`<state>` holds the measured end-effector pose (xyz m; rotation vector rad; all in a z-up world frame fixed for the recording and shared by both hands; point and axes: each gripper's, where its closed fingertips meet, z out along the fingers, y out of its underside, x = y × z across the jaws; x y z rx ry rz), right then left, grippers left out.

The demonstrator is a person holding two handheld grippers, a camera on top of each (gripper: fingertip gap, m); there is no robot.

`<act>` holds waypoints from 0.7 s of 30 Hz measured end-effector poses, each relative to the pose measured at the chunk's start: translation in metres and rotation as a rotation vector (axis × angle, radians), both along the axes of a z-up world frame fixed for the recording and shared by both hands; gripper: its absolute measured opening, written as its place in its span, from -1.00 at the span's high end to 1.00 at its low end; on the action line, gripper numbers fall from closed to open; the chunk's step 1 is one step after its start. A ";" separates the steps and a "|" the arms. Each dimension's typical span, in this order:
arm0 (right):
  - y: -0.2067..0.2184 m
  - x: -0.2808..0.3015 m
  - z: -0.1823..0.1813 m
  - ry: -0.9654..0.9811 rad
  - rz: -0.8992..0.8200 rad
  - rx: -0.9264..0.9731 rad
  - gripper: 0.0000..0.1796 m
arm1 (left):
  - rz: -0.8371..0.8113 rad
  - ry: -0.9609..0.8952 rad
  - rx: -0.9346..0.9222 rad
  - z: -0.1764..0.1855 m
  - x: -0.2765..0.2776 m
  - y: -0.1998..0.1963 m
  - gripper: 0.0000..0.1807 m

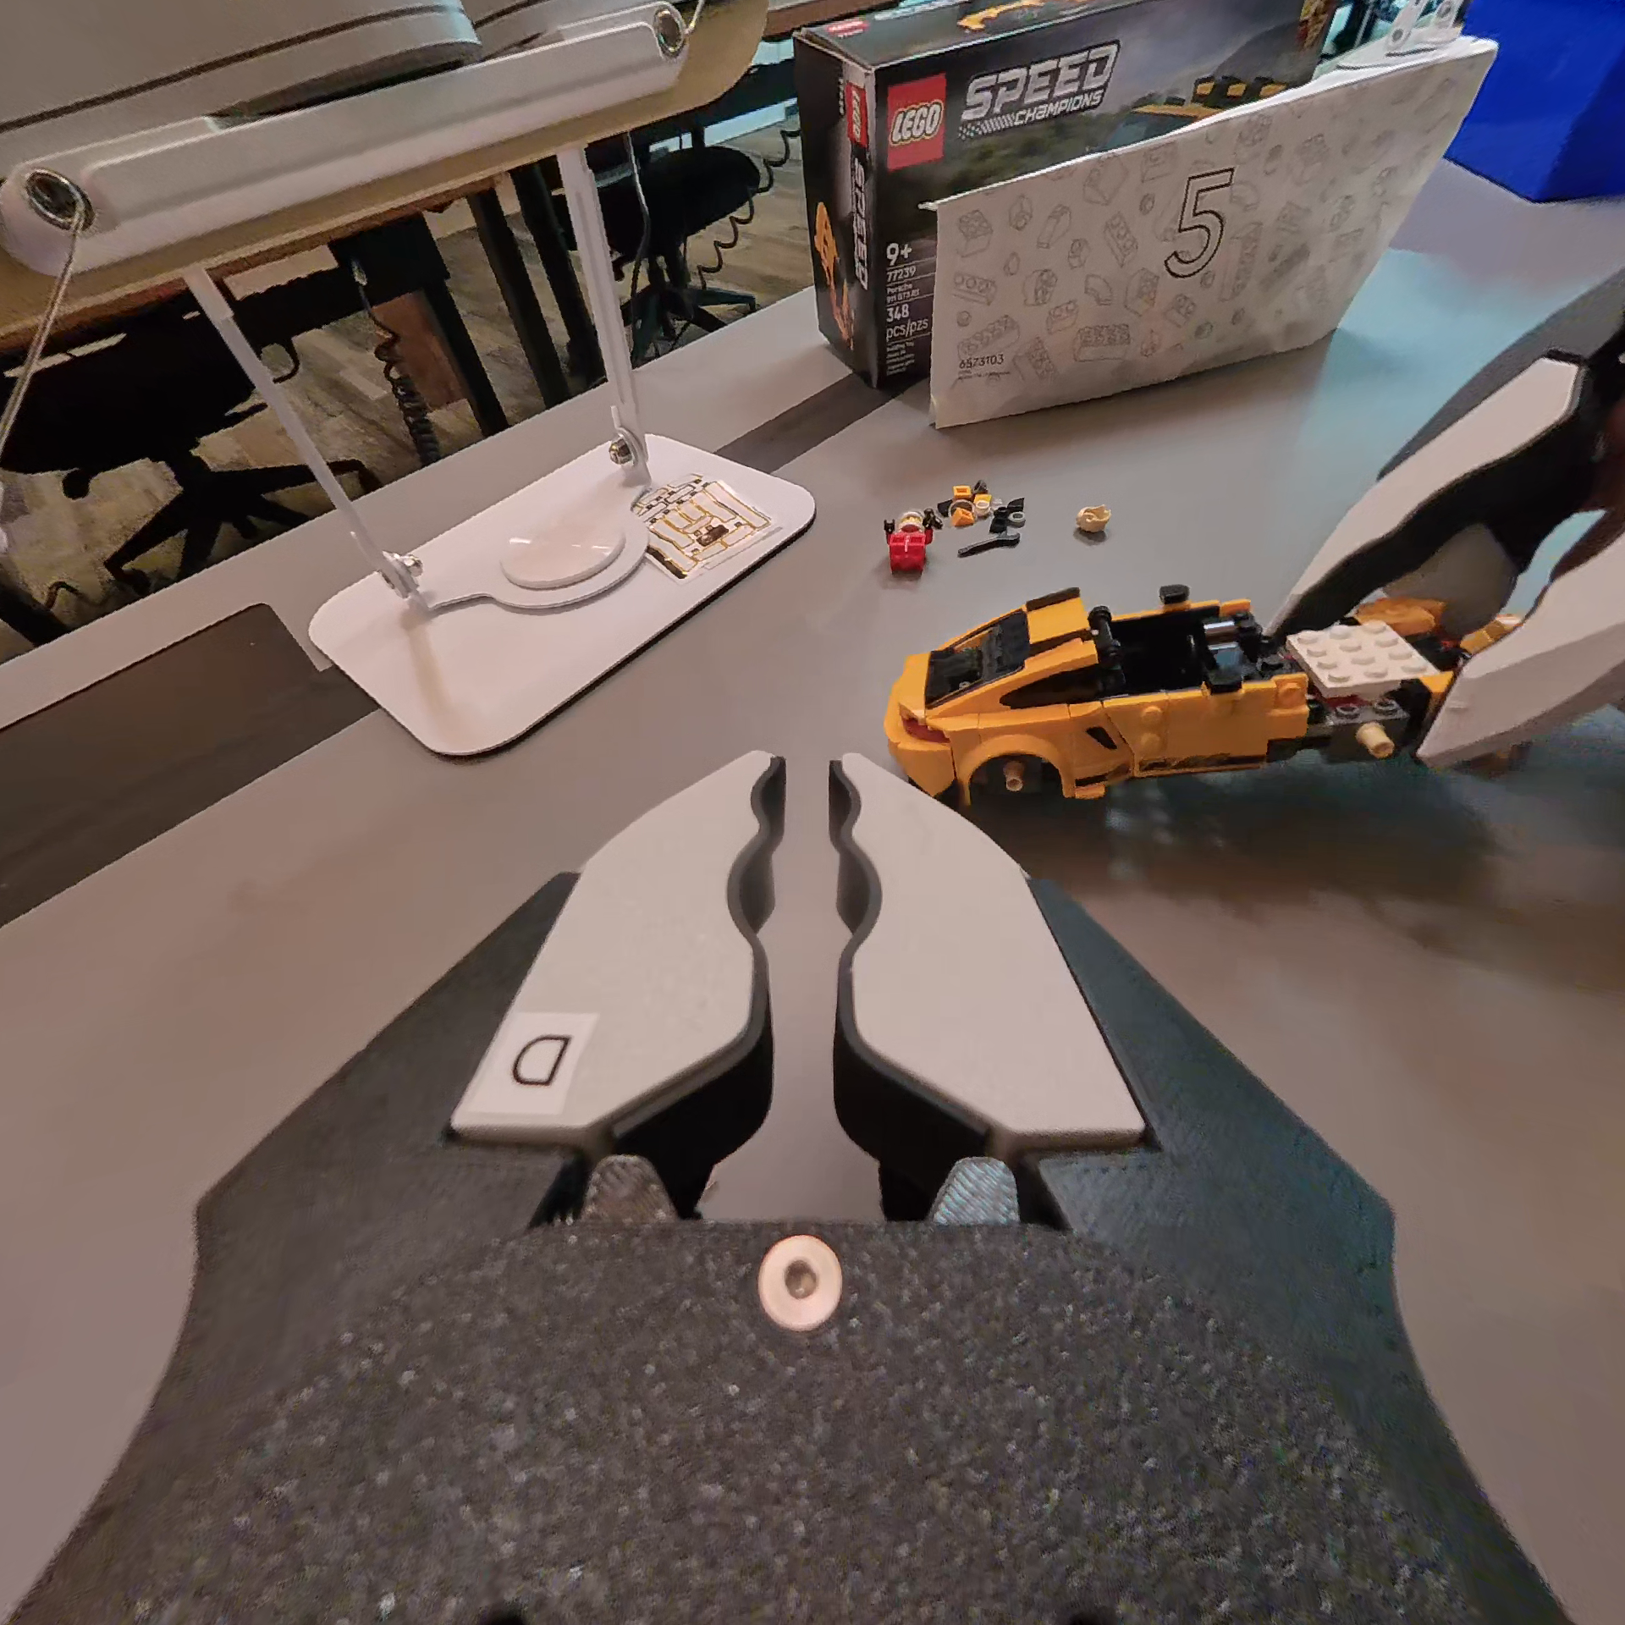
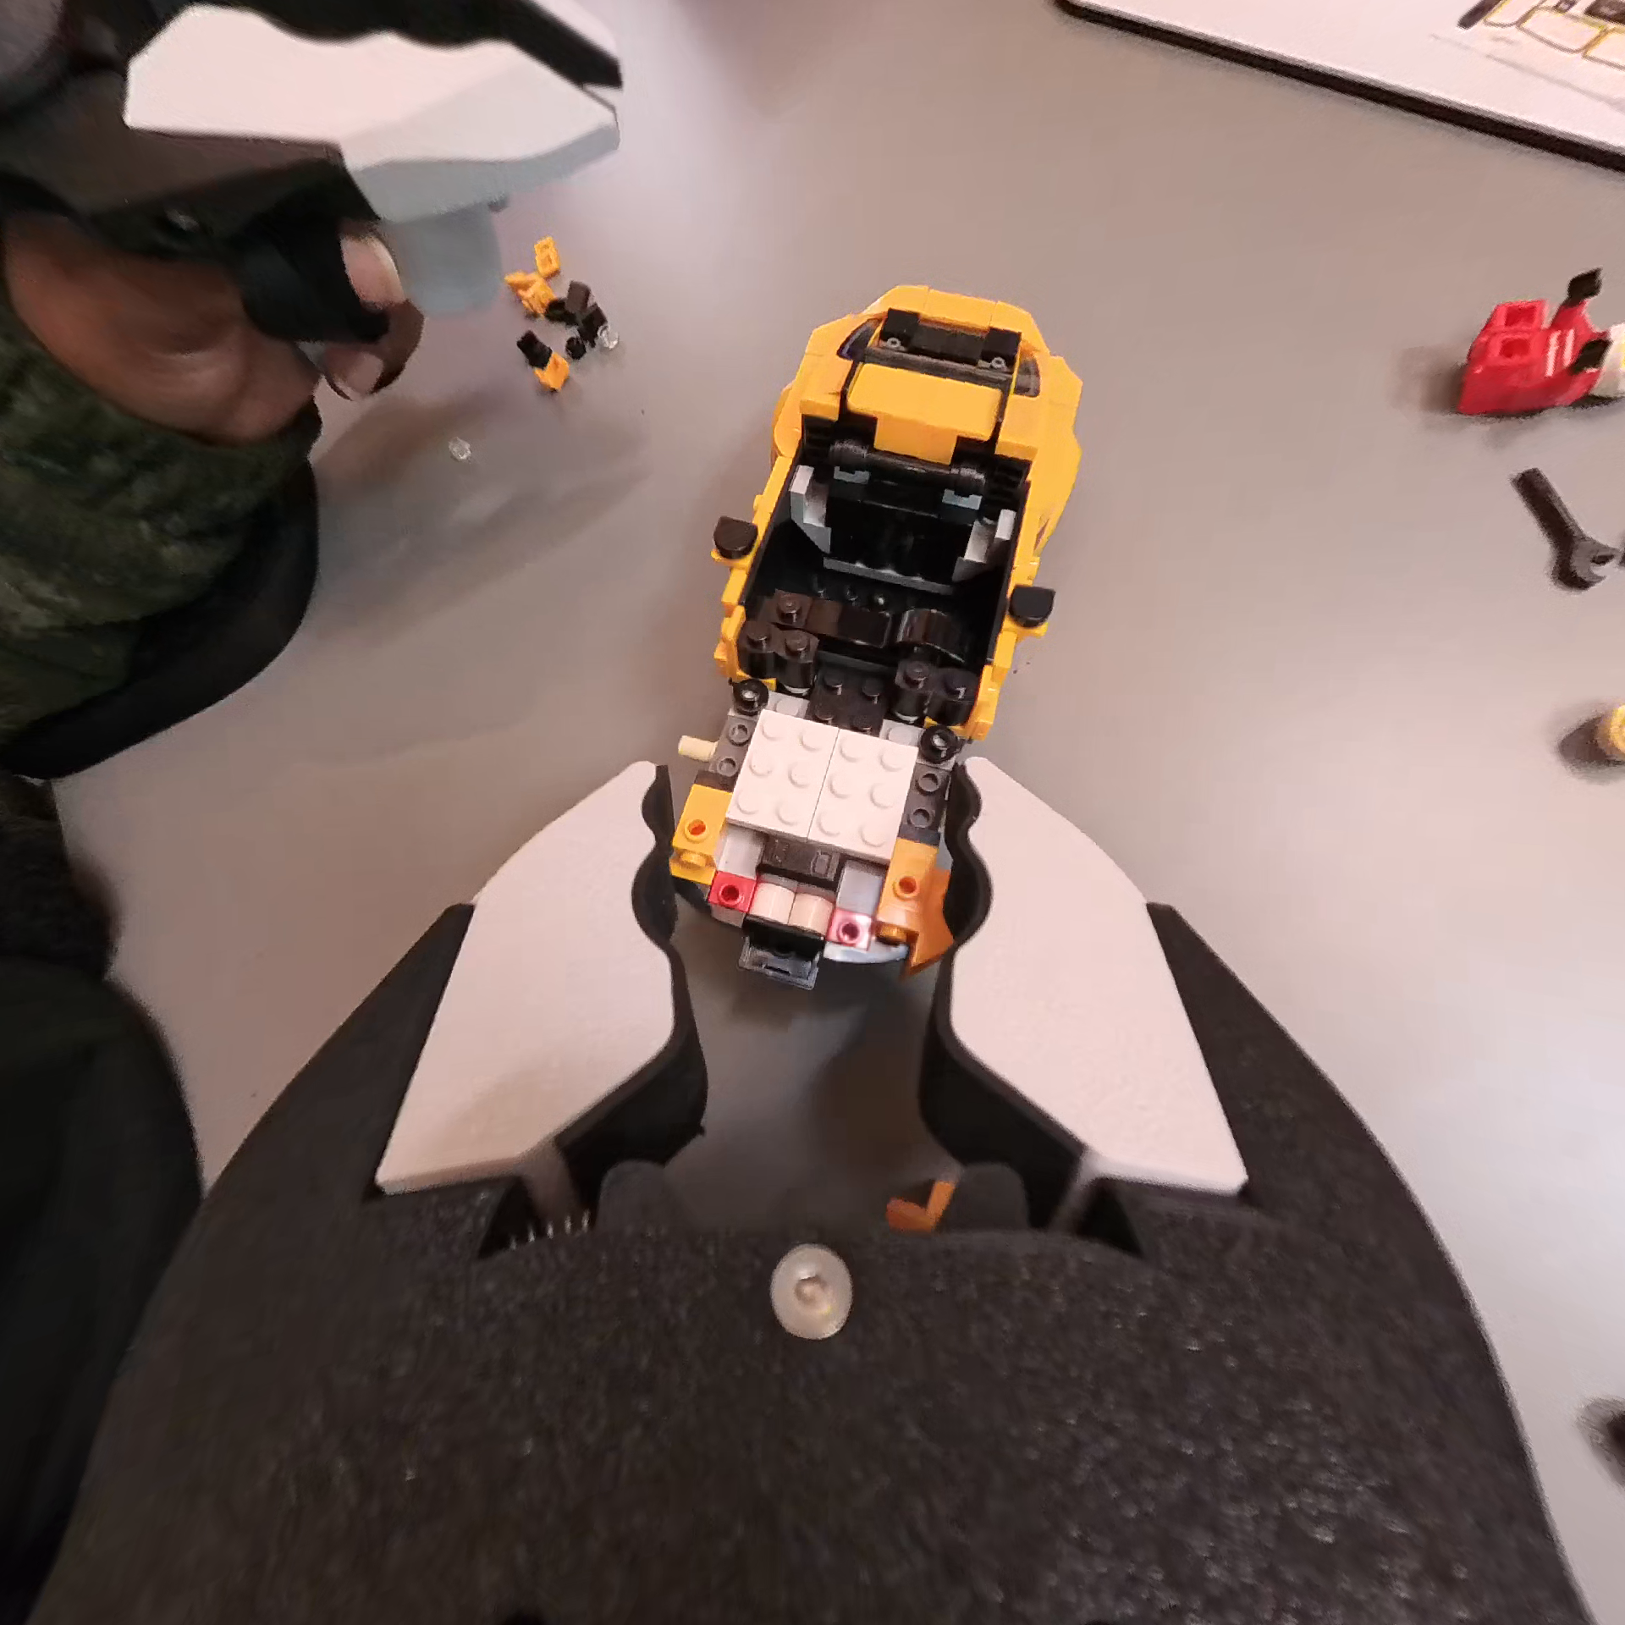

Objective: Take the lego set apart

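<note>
A yellow and black lego car (image 1: pixel 1099 695) lies on the grey table, without wheels or roof, with white plates (image 2: pixel 822 783) bare at its front end. My right gripper (image 2: pixel 809 778) is shut on that front end, one finger against each side; it also shows in the left wrist view (image 1: pixel 1451 633). My left gripper (image 1: pixel 805 769) is empty, its fingers nearly together with a thin gap, just left of the car's rear. Loose small pieces (image 1: pixel 967 514), a red piece (image 1: pixel 906 550) and a black wrench piece (image 1: pixel 989 541) lie behind the car.
A white lamp base (image 1: pixel 563 598) stands at the left near the table edge. The lego box (image 1: pixel 923 176) and a white paper bag (image 1: pixel 1187 255) stand at the back. A hand (image 2: pixel 176 343) holds the left gripper. More small pieces (image 2: pixel 558 316) lie beside it. There is about 15 cm between the tips of the two grippers. The black wrench piece (image 1: pixel 989 541) lies some 15 cm from my right tips, 20 cm from my left tips. My right wrist view (image 2: pixel 1584 532) looks at it from another angle.
</note>
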<state>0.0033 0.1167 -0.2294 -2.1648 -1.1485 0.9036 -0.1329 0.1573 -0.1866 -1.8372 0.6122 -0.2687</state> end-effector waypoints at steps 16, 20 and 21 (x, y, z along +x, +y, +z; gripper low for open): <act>0.005 -0.003 -0.009 -0.065 0.045 0.187 0.34 | 0.002 0.022 0.028 -0.006 0.001 0.003 0.92; 0.004 -0.002 -0.015 -0.102 0.061 0.225 0.34 | 0.005 0.024 0.029 -0.007 0.001 0.004 0.92; 0.004 -0.002 -0.015 -0.107 0.063 0.230 0.34 | 0.006 0.026 0.026 -0.008 0.001 0.004 0.92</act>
